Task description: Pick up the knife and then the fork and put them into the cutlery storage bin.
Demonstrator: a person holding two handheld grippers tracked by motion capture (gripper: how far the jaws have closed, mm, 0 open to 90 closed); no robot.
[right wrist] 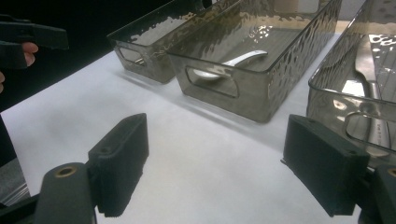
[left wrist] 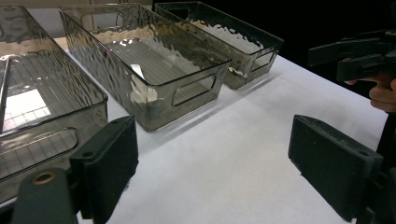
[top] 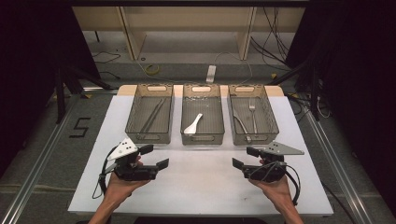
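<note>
- Near the worktop's [top: 201,186] front edge, left gripper [top: 156,157] and right gripper [top: 242,157], fingers wide, gripping nothing.
- Along its back edge, three bins: chopsticks [top: 153,115], spoon [top: 193,124], fork [top: 252,114].

Tabletop [top: 205,186]: plain white. Three bins [top: 201,119]: smoky grey, translucent, rippled walls, ribbed floors. Spoon [top: 192,124] in the 12 o'clock bin: white. Fork [top: 252,112] at 1 o'clock: silver. Both tools [top: 150,157] [top: 245,157]: matte black, grey top plates.
</note>
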